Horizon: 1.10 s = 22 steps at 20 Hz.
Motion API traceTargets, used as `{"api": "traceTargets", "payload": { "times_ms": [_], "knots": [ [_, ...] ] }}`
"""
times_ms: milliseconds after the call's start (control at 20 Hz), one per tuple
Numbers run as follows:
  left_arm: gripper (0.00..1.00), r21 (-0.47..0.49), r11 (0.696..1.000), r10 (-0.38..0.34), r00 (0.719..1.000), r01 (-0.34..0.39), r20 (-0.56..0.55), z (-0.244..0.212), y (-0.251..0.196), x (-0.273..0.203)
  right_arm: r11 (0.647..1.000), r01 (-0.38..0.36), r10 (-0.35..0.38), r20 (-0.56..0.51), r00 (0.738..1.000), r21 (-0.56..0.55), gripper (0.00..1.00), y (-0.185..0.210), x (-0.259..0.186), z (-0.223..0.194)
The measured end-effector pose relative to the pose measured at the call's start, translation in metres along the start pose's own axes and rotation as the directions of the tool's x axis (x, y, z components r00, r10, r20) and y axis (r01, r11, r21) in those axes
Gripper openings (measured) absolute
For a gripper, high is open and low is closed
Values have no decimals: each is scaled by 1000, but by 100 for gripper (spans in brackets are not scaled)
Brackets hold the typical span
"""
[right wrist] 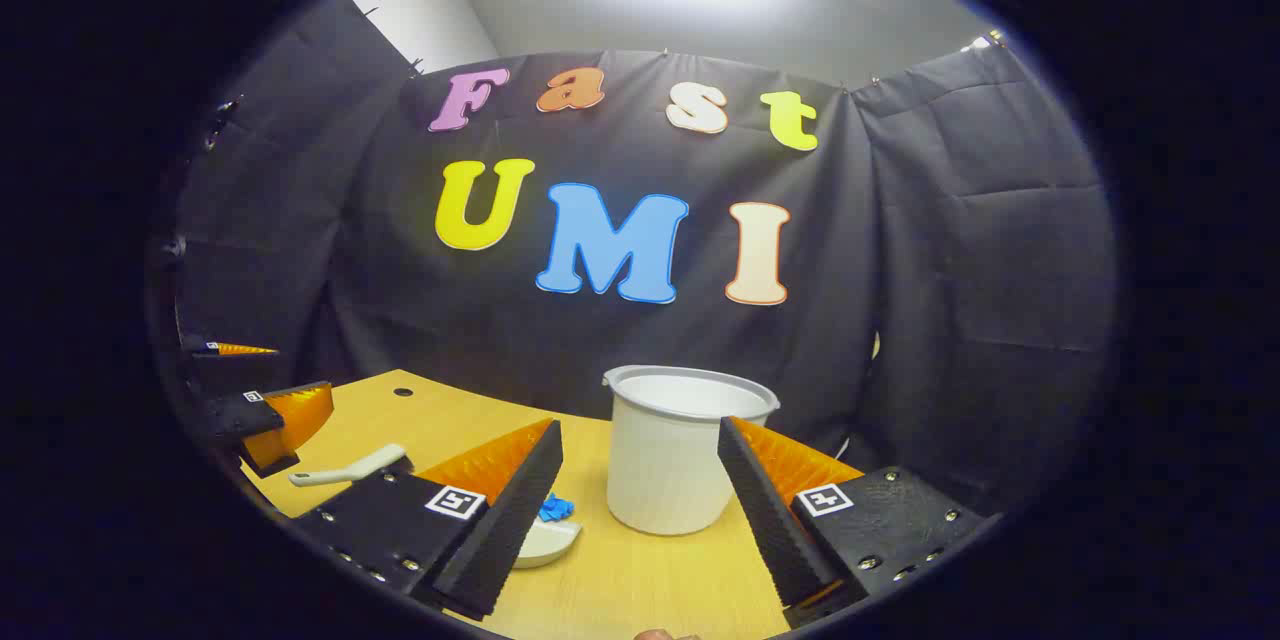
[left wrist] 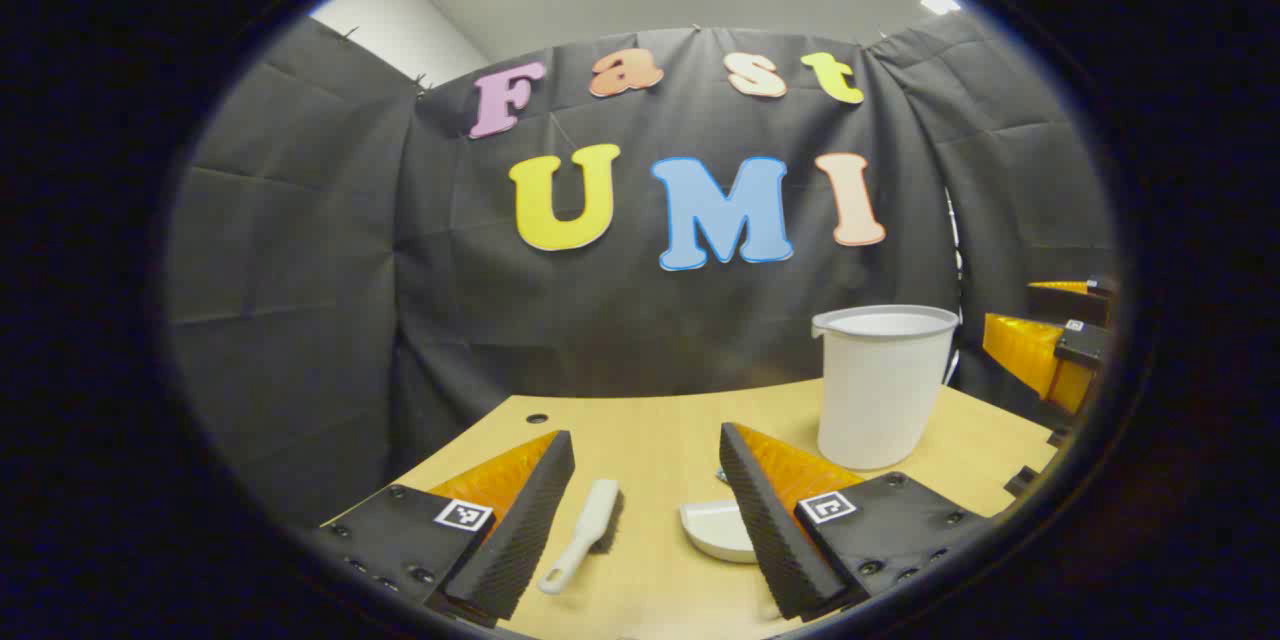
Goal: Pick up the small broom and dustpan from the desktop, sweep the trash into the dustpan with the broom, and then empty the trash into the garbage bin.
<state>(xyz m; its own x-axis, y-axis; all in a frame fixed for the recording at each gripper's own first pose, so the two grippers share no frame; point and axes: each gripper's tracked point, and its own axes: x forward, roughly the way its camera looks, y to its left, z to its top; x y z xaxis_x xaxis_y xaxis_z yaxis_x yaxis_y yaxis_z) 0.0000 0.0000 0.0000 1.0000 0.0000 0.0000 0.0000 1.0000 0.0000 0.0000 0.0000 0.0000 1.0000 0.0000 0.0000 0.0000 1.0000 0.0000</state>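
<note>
We are hovering over the desk (left wrist: 660, 440) with both tools empty, so nothing of the task is looking done yet. Our left gripper (left wrist: 647, 520) is hanging wide apart, holding nothing, and between its 2 fingers we are seeing the broom (left wrist: 585, 533) lying flat on the wood, with the dustpan (left wrist: 712, 527) just beside it, partly hidden behind 1 finger. Our right gripper (right wrist: 640, 510) is also spread and empty, facing the bin (right wrist: 668, 455), which is standing upright toward the back of the desk. Low between that gripper's fingers the dustpan is peeking out, and a bit of blue trash (right wrist: 556, 507) is lying right by it, near the bin's foot. We are judging this as the very start: both pickups, the sweep and the tip into the bin are all waiting. The broom is looking closest to the left gripper, so that grab is probably coming first.
</note>
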Motion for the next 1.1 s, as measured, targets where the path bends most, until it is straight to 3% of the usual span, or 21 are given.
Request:
{"api": "traceTargets", "payload": {
  "times_ms": [250,550,700,900,950,1100],
  "knots": [
    [99,-18,999,48,999,-48,15,8,52,24,995,-97,98,11,995,-29,97,55,24,6],
    [98,-18,997,72,997,-72,22,-2,73,63,983,-181,180,-46,983,-17,97,90,42,-16],
    [100,-56,998,1,1000,-1,7,-9,66,84,987,-159,158,-93,983,-12,98,93,49,-27],
    [96,-21,998,-68,997,67,-25,-18,70,109,997,-80,79,-141,987,-4,98,96,57,-42],
    [100,-13,997,-81,996,80,-48,-24,71,115,998,-70,69,-163,984,1,98,99,60,-49],
    [96,12,992,-124,986,126,-115,-48,70,129,998,-54,57,-259,964,17,98,108,59,-74]
  ]
}}
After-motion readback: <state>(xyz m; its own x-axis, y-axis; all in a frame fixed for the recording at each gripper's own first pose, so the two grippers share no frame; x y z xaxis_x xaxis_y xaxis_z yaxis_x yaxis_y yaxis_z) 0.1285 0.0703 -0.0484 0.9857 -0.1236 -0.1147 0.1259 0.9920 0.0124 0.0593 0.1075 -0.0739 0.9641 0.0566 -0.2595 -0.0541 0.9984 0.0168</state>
